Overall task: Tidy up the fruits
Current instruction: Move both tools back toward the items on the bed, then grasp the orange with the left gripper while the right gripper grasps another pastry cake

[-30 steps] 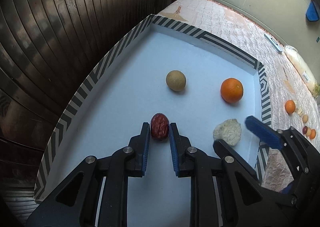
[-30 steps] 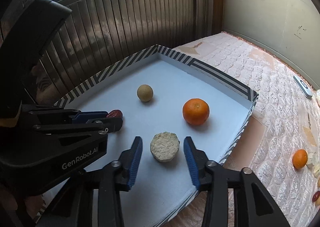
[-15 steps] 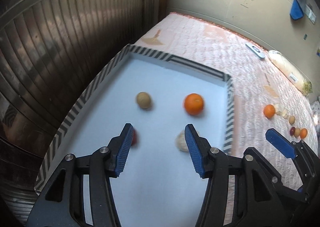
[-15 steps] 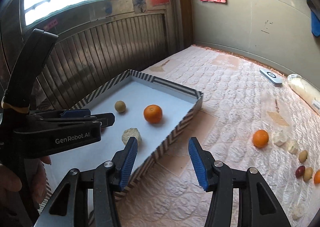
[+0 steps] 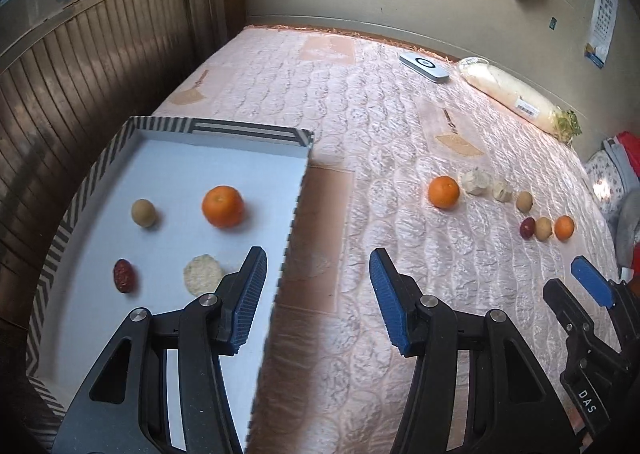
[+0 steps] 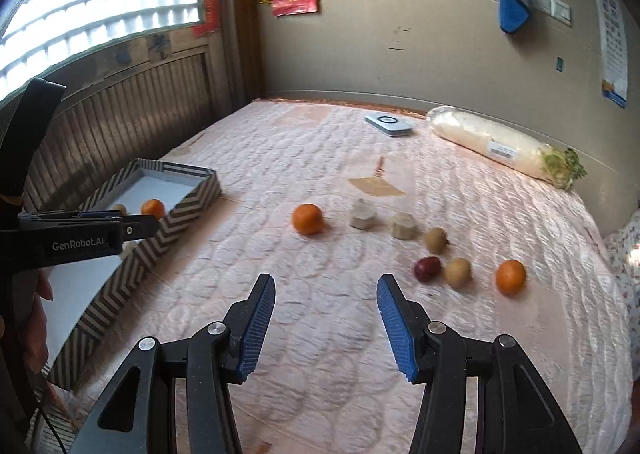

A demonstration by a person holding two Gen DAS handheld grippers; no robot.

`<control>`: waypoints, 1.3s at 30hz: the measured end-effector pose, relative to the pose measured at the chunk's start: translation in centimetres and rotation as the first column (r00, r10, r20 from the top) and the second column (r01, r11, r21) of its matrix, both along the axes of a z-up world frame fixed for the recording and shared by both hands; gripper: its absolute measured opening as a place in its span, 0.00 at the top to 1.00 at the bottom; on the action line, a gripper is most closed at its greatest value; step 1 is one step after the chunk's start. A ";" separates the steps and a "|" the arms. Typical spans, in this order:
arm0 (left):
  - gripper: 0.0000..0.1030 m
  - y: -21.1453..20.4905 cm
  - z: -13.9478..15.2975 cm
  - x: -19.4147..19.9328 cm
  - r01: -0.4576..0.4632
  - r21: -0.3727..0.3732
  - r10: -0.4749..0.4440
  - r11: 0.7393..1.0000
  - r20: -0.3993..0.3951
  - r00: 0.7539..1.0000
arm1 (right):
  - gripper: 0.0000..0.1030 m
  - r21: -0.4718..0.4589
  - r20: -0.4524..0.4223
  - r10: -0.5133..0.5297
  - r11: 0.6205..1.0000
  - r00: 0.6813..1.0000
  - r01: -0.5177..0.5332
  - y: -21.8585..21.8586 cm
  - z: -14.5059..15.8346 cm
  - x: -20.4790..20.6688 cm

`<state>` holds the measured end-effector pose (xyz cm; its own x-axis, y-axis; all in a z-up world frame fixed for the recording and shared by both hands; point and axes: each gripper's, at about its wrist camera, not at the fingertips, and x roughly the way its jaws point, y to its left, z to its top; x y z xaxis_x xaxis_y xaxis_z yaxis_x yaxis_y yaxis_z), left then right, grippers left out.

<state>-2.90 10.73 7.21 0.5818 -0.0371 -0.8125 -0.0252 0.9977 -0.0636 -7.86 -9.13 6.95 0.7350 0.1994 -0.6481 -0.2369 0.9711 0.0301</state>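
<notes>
A striped tray (image 5: 296, 190) on the bed's left holds an orange (image 5: 223, 206), a tan round fruit (image 5: 143, 213), a red date (image 5: 123, 275) and a pale rice-cake disc (image 5: 202, 275). My left gripper (image 5: 316, 292) is open and empty, above the tray's right edge. My right gripper (image 6: 325, 328) is open and empty over the quilt. Loose fruits lie ahead of it: an orange (image 6: 307, 218), two pale lumps (image 6: 363, 215), a tan fruit (image 6: 436, 240), a red date (image 6: 427, 269), another tan fruit (image 6: 457, 272), a second orange (image 6: 510, 277).
A pink quilted bed (image 6: 320, 158) carries everything. A wrapped white radish (image 6: 500, 146) and a white flat device (image 6: 388, 124) lie at the far side by the wall. Wooden panelling (image 5: 80, 94) runs along the left. Bedding (image 5: 616, 174) is at the right edge.
My left gripper let go of the red date, opened and pulled back to the right. My right gripper drew away from the rice-cake disc and swung right over the quilt toward the loose fruits.
</notes>
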 end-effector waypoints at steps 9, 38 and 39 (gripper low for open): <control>0.48 -4.9 -0.7 2.2 0.077 0.012 -0.076 0.997 -0.034 0.996 | 0.50 0.009 -0.033 -0.125 0.992 0.992 0.125 -7.3 -1.4 -0.2; 0.48 -8.7 -2.4 5.9 0.100 0.003 -0.099 0.995 -0.092 0.991 | 0.49 0.053 -0.120 -0.094 0.994 0.988 0.101 -10.4 -3.7 -0.2; 0.48 -8.6 -2.4 6.0 0.099 0.002 -0.098 0.995 -0.095 0.991 | 0.49 0.054 -0.120 -0.081 0.995 0.989 0.088 -10.1 -3.7 -0.2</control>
<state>3.13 2.13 4.77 0.4959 -0.0853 -0.8642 0.0678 0.9959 -0.0594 -8.05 -19.23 3.22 0.6699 0.1804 -0.7202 -0.1458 0.9831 0.1107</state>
